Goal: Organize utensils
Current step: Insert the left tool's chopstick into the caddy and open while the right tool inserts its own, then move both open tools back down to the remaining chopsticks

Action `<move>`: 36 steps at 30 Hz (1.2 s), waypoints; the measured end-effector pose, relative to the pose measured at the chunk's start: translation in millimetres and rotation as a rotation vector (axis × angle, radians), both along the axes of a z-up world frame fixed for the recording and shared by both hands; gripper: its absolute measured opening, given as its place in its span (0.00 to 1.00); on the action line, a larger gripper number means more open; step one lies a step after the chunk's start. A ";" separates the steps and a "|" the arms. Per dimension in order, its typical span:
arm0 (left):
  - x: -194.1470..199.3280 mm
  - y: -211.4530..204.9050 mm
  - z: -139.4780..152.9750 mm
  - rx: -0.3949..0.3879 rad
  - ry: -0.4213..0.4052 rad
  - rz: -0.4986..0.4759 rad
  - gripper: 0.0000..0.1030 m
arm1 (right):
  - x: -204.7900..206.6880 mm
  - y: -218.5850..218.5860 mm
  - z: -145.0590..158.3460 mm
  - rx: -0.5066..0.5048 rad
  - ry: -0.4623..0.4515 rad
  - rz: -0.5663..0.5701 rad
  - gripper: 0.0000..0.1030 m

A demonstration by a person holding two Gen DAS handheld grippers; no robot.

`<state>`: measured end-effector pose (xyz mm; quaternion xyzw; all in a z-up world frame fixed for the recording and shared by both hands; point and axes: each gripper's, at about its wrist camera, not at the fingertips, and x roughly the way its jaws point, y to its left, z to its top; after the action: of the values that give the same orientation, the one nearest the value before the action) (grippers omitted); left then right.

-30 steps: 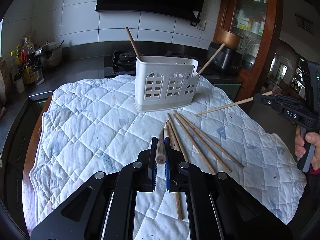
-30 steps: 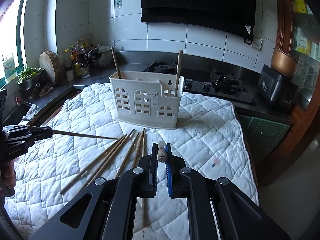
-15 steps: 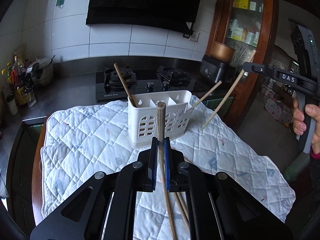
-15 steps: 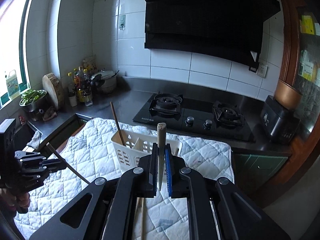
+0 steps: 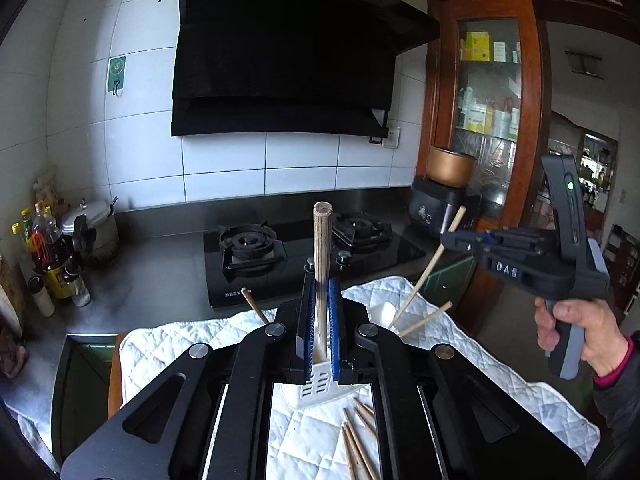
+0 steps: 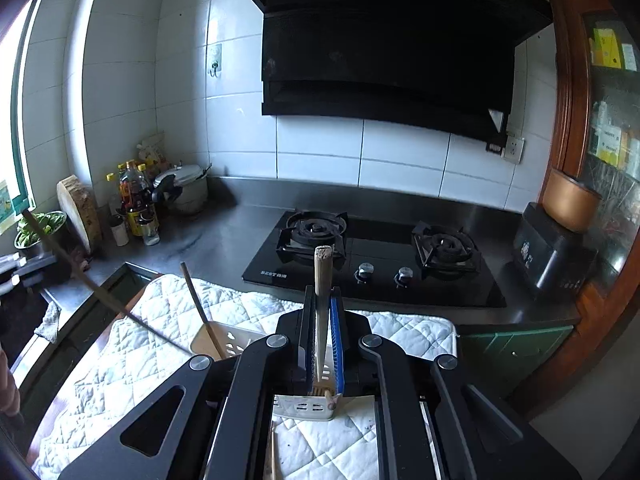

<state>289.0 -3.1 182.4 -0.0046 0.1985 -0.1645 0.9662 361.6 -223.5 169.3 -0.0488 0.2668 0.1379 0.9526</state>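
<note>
The left gripper is clamped on a chopstick that stands nearly upright between its blue pads, blunt end up. Below it sits the white holder on the quilted cloth, with two sticks already leaning out of it. Only this view shows the loose chopsticks lying on the cloth in front of the holder, and the person's right hand on the other tool's handle.

The right gripper likewise pinches its own chopstick upright above the holder. This view alone shows the left tool's stick slanting in from the left edge, and the chopping block and bottles on the steel counter beside the stove.
</note>
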 end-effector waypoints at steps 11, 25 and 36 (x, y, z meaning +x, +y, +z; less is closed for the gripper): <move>60.0 -2.0 -34.9 0.031 0.116 0.062 0.05 | 17.0 5.3 -40.5 -0.025 0.079 0.007 0.07; 82.7 2.8 -63.0 0.029 0.185 0.094 0.08 | 14.5 -0.2 -43.8 -0.020 0.074 -0.003 0.10; 17.3 6.5 -30.2 0.014 0.067 0.084 0.24 | -42.7 -18.6 -18.6 -0.004 -0.016 -0.015 0.50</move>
<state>306.3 3.4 152.2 -0.0118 0.2313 -0.1221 0.9651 318.9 -242.1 150.7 -0.0500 0.2596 0.1299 0.9556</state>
